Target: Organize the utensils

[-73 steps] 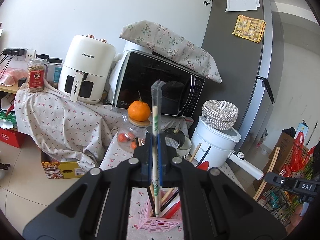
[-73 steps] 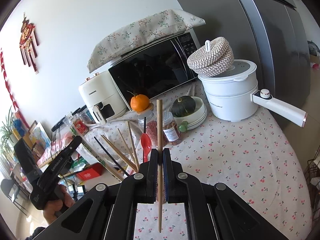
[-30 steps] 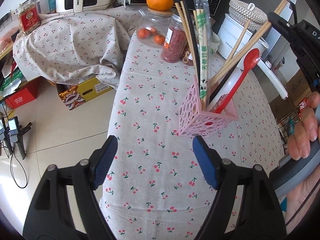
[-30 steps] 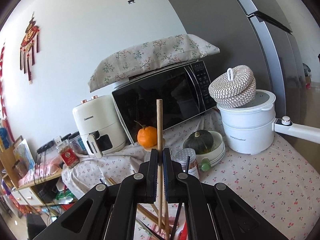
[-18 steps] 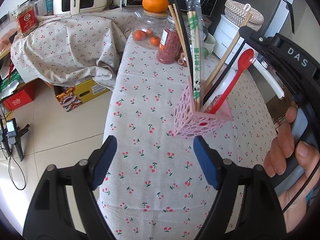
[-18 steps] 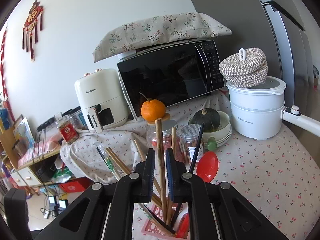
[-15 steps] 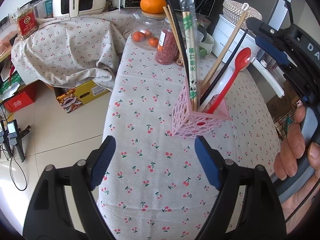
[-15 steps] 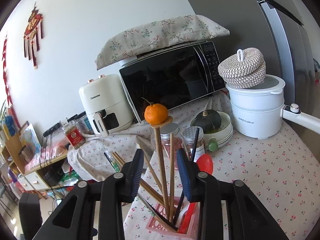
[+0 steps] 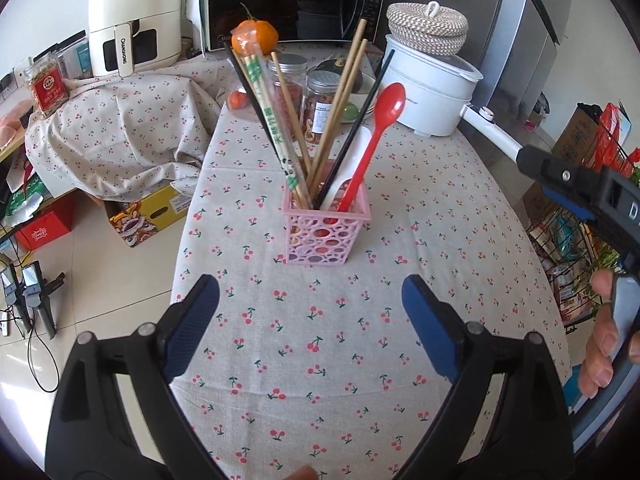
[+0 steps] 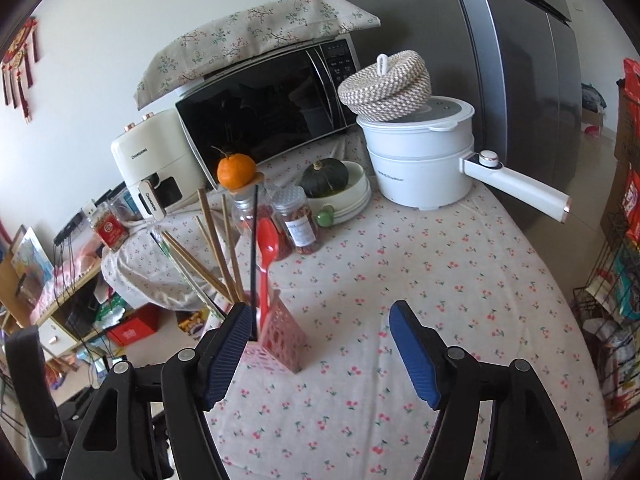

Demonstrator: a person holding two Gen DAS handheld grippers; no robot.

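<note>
Cherry-printed cloth (image 9: 320, 344) covers the table and fills the space nearest both grippers, with no loose utensil showing on it in either view.

Closest in the left wrist view, the left gripper (image 9: 310, 312) hangs over bare cloth, its jaws opening wide with nothing between them. Just ahead of its fingertips stands the pink lattice holder (image 9: 326, 232), upright on the cloth. Sticking out of it are wooden chopsticks (image 9: 340, 92), a wrapped pair of chopsticks (image 9: 268, 120), black chopsticks (image 9: 354, 128) and a red spoon (image 9: 374, 136), all leaning outward. Off to that gripper's right side the right gripper's body and the person's fingers (image 9: 600, 344) come into frame.

From the right wrist view, the right gripper (image 10: 316, 344) also has its jaws opening and empty; the holder sits beside and just beyond its left finger, not between the two.

Farther out from both grippers are spice jars (image 10: 298, 220), a squash in a bowl (image 10: 326, 176), a white pot (image 10: 420, 160), then the microwave (image 10: 264, 112) and air fryer (image 9: 128, 20).

Judging by this, the sorting looks nearly or fully done: everything visible is already in the holder, and I see nothing left to collect.
</note>
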